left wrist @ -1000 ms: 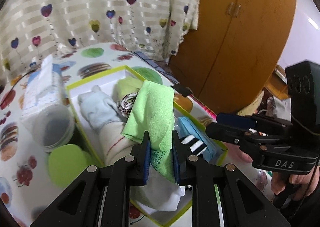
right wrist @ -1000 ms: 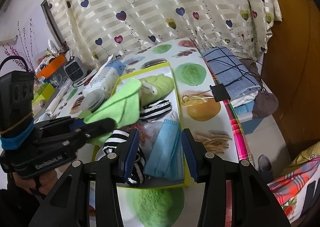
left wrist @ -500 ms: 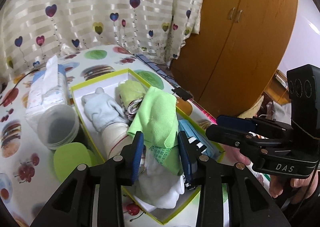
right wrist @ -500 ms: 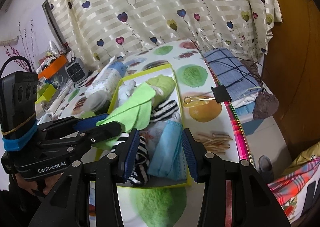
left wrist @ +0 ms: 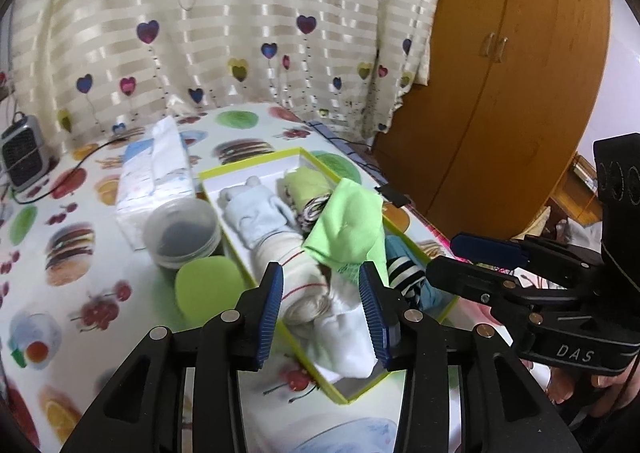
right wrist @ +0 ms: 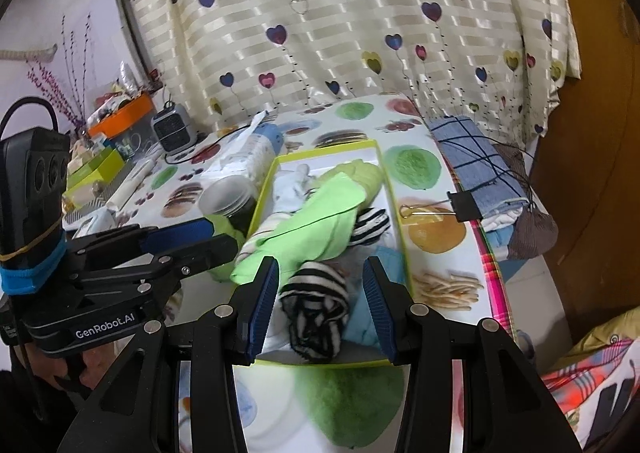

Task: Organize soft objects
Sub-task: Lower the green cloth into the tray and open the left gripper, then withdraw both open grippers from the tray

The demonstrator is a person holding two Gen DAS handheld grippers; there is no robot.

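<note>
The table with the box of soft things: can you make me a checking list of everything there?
Surface: table under a fruit-and-burger print cloth.
Job's things: yellow-green rimmed white box holds a bright green cloth on top, a black-and-white striped sock, a pale blue knitted toy, a light blue face mask.
Clutter: clear round plastic tub, tissue pack, black binder clip, folded blue checked cloth.
Grippers: left gripper fingers opening, nothing clamped; right gripper open over the sock.
Cables: black cord from a small grey heater.
Surroundings: heart-print curtain, wooden wardrobe.
</note>
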